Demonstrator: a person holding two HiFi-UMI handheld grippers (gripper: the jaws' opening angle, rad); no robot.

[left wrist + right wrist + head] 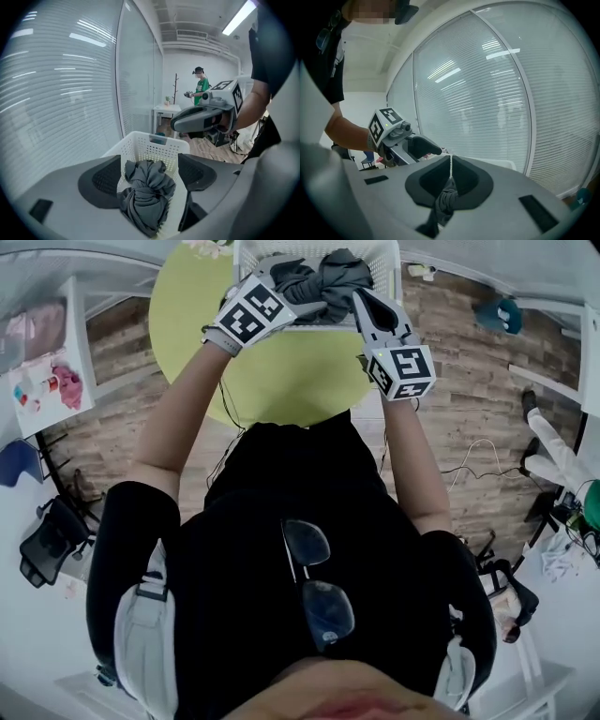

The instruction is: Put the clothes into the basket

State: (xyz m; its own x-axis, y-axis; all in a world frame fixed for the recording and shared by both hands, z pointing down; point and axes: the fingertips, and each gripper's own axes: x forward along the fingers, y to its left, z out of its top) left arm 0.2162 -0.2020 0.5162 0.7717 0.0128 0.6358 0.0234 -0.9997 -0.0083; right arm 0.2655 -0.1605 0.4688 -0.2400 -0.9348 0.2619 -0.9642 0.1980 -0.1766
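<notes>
left gripper (149, 173): jaws spread wide, nothing pinched; hangs above the basket with the garment in line below, pads clear of the cloth
right gripper (449, 180): jaws closed on a fold of the grey garment, fabric bunched between the pads
grey garment (147, 197): inside the white basket (140, 140), balled up on the near side, one fold held up by the right gripper
basket position: on the round green worktop (187, 315), at its far edge in the head view
risk 1, pull-out: lifting the right gripper away before opening would likely drag the garment back out over the rim
risk 2, spill: bundle sits close to the near wall; a release too high or too far toward the rim could let it flop over onto the worktop
risk 3, basket shift: looks like light plastic; a sideways tug through the pinched fold could slide or tip it
risk 4, snag: cloth may cling to the pad texture after opening and ride up with the jaws
risk 5, clash: both grippers crowded over the same opening; careless withdrawal could knock one into the other
fix, judged: open the right gripper low over the middle of the basket, then lift straight up
</notes>
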